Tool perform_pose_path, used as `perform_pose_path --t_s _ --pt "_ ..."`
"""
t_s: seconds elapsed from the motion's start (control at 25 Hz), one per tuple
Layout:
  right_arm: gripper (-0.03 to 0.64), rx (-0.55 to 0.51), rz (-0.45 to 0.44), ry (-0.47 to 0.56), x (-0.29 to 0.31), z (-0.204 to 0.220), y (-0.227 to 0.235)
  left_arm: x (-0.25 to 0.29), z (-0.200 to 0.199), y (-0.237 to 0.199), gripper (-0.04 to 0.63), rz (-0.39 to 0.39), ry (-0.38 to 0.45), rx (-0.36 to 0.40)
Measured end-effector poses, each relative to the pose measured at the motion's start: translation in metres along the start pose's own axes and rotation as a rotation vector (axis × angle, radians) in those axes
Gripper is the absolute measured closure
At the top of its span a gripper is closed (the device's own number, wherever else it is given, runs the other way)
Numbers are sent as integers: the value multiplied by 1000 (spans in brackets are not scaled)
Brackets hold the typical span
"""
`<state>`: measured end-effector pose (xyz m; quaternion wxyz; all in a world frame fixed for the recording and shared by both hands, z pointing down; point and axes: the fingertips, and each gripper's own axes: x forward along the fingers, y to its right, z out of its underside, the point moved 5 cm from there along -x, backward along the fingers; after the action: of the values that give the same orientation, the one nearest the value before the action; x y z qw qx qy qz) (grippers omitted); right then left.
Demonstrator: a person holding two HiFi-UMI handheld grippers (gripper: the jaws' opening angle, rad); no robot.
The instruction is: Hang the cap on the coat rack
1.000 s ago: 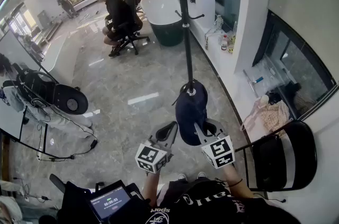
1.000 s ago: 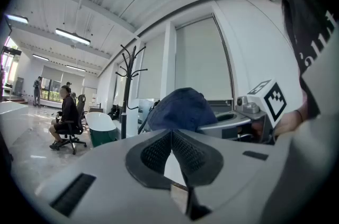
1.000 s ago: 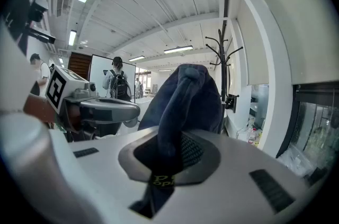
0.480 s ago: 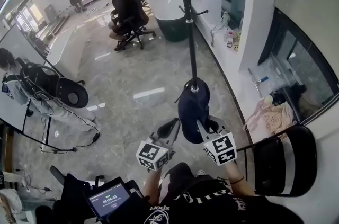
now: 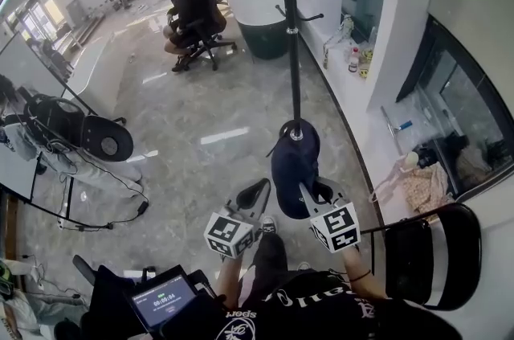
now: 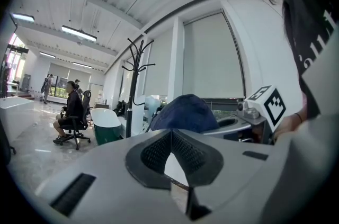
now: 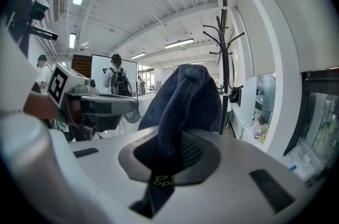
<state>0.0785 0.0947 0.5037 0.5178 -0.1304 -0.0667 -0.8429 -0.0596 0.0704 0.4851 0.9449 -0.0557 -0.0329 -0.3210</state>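
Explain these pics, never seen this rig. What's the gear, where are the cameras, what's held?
There is no robot here. A person carries a handheld two-jaw gripper in each hand. The head view comes from a camera on the person's head, looking steeply down. The other two views come from a camera riding on each gripper, looking along its jaws. Each marker cube is part of its gripper.

The right gripper is shut on a dark blue cap, with the fabric pinched between its pads. The left gripper is shut and empty, beside the cap.

Ahead, a black coat rack stands on the marble floor. The cap is not hung on it yet.
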Motion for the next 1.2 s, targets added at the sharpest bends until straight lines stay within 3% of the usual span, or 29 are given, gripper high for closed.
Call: perform_pose_path --t_s 0.76,1.2 --pt "572 22 130 6 218 -85 63 108 -49 -232 588 101 12 26" --pt "572 -6 196 -13 283 -108 99 149 -40 -286 588 172 -1 -7"
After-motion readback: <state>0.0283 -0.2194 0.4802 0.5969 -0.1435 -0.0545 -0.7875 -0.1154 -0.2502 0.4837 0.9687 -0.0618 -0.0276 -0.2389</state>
